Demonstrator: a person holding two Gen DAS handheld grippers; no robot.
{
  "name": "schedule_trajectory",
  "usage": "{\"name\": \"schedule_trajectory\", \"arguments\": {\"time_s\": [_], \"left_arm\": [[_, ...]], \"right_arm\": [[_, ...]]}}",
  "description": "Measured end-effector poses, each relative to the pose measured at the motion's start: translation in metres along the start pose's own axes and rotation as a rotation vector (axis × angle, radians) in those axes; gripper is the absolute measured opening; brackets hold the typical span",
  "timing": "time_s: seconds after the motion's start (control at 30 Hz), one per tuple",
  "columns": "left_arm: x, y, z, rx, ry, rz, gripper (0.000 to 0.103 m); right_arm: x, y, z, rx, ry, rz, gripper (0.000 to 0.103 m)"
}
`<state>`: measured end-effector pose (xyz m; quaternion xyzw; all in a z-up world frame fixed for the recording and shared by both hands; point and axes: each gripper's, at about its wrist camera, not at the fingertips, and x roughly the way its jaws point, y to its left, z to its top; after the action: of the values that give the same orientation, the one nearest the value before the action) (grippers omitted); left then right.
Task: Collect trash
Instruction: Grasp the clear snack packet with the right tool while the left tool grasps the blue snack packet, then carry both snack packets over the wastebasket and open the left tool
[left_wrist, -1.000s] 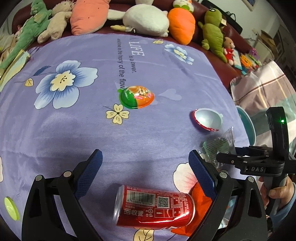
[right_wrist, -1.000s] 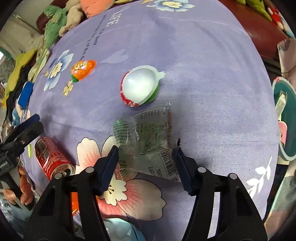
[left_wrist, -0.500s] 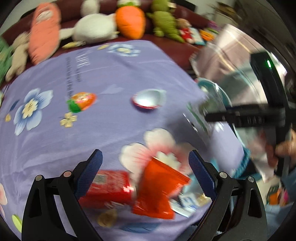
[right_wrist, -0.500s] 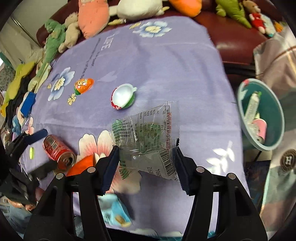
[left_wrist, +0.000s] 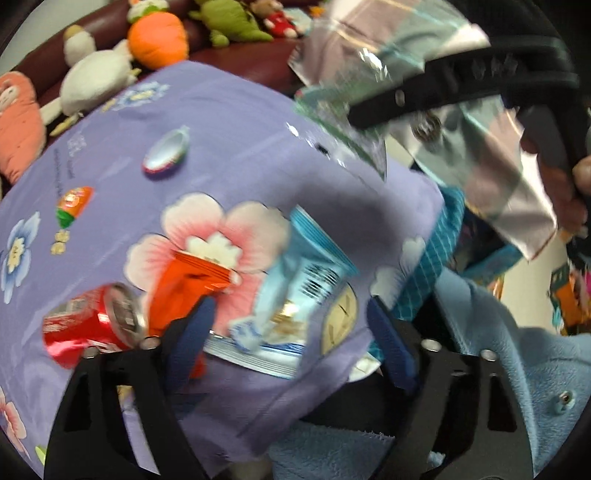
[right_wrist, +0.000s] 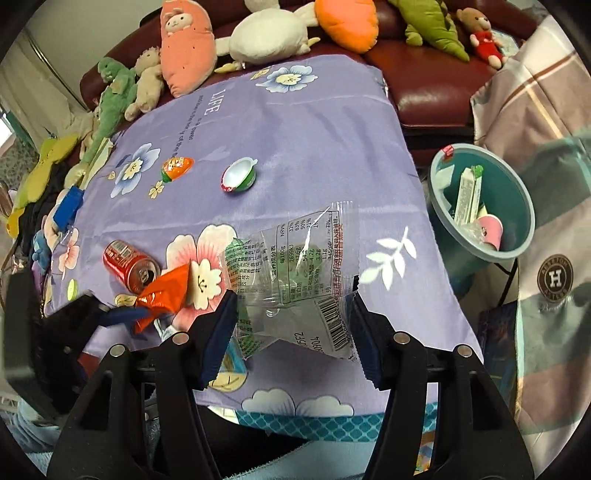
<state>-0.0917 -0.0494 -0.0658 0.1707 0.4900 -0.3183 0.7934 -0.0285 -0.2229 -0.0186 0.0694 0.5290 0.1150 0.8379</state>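
My right gripper (right_wrist: 291, 321) is shut on a clear plastic wrapper (right_wrist: 295, 266) and holds it up above the purple floral tablecloth (right_wrist: 314, 122). In the left wrist view that wrapper (left_wrist: 340, 122) hangs at the upper right. My left gripper (left_wrist: 290, 328) hovers low over a light blue snack packet (left_wrist: 295, 295) lying between its fingers. Its jaws are closing, and the pads do not touch the packet. An orange packet (left_wrist: 184, 288) and a red can (left_wrist: 92, 325) lie just left of it. Two jelly cups (right_wrist: 240, 177) (right_wrist: 175, 168) sit farther back.
A teal bin (right_wrist: 480, 206) with several pieces of trash stands on the floor to the right of the table, beside a striped blanket (right_wrist: 535, 110). Plush toys (right_wrist: 273, 33) line the dark red sofa behind the table. The near table edge lies under both grippers.
My left gripper swung right from the red can to the blue packet, and its jaws narrowed. My right gripper lifted the clear wrapper off the cloth, and the bin came into view.
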Motion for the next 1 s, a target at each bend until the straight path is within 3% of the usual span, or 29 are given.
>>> {"name": "schedule_trajectory", "arguments": {"time_s": [0.17, 0.23, 0.27, 0.6, 1.0], "left_arm": [[0.024, -0.002, -0.001, -0.015, 0.048, 0.015, 0.055], [0.031, 0.005, 0.001, -0.047, 0.058, 0.009, 0.024], [0.034, 0.008, 0.002, -0.06, 0.064, 0.006, 0.022], [0.028, 0.025, 0.039, -0.158, -0.011, -0.014, 0.018], [0.029, 0.025, 0.114, -0.213, -0.081, -0.044, 0.018]], "right_arm": [[-0.004, -0.006, -0.008, 0.01, -0.005, 0.012, 0.057], [-0.006, -0.008, -0.009, 0.013, -0.008, 0.014, 0.057], [-0.006, -0.011, -0.008, 0.017, -0.009, 0.013, 0.057], [0.002, -0.042, 0.001, 0.079, -0.012, 0.003, 0.057], [0.002, -0.097, 0.025, 0.166, -0.052, -0.012, 0.057]]}}
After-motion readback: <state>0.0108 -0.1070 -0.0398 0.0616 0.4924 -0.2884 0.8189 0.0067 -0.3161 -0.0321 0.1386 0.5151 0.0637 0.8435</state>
